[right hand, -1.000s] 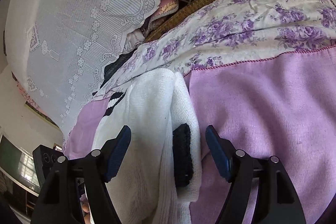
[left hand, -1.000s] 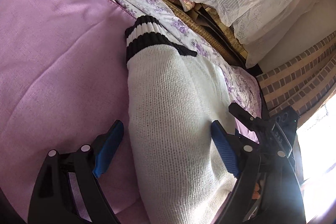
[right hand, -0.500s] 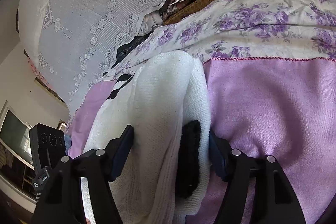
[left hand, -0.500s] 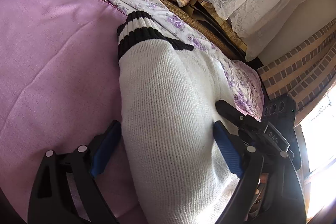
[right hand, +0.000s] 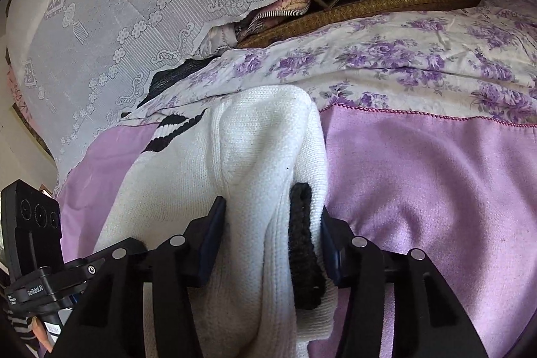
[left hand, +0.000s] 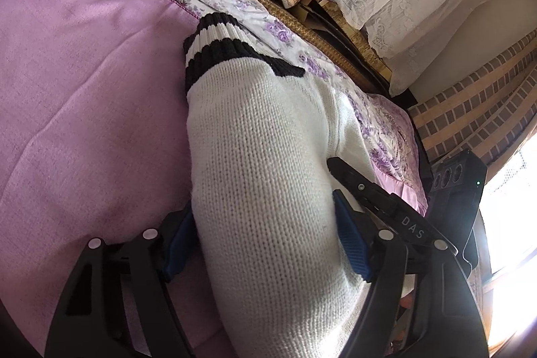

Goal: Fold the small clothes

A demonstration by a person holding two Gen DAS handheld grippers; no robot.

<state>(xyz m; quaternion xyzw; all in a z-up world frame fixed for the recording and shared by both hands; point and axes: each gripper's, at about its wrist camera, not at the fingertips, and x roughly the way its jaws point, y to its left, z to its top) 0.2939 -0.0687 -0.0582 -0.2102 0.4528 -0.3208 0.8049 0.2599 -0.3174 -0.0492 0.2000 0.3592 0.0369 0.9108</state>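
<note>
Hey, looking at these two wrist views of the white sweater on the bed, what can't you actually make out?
- Lower end of the white knitted sweater with black striped cuff: cut off by the bottom edge in both wrist views.
- Pink bedspread under the sweater: hidden by the knit.
- What lies beneath the white lace cloth: covered, both views.
- Window area, left wrist view: blown out by glare.

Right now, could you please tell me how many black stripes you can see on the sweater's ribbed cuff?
2: both ring the cuff at the far end of the white sweater, one at its edge, one behind it. More may be hidden underneath.
</note>
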